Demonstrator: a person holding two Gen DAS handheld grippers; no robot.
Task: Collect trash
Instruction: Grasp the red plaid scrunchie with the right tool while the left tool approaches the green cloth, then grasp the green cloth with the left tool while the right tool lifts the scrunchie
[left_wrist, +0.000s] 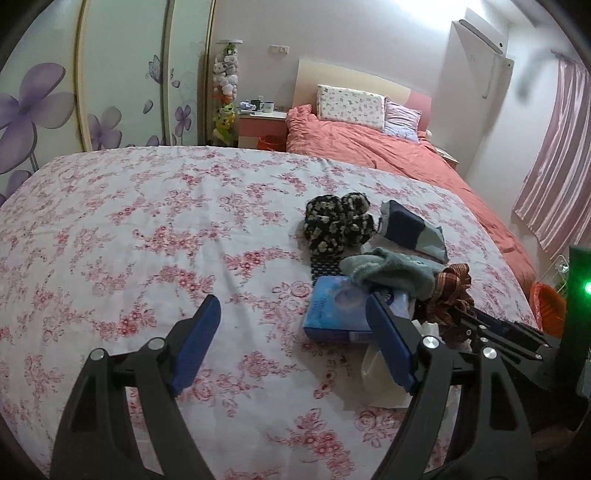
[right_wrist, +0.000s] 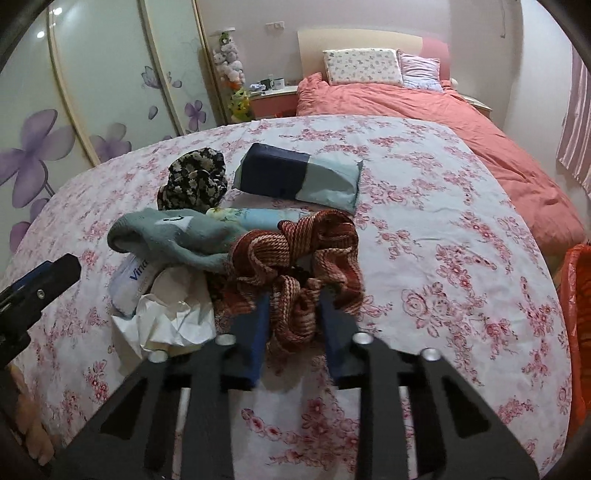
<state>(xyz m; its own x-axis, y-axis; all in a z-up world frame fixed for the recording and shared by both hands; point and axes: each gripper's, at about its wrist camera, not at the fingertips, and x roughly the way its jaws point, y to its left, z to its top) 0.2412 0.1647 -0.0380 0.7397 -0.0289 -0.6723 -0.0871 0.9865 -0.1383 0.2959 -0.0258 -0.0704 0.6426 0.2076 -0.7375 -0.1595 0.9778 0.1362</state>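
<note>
Crumpled white paper (right_wrist: 173, 314) lies near edge of floral bedspread (right_wrist: 443, 221), just left of right gripper (right_wrist: 291, 314), which pinches red-brown woven cloth (right_wrist: 306, 258). Left gripper (left_wrist: 291, 347) wide open, empty, nearer.
</note>
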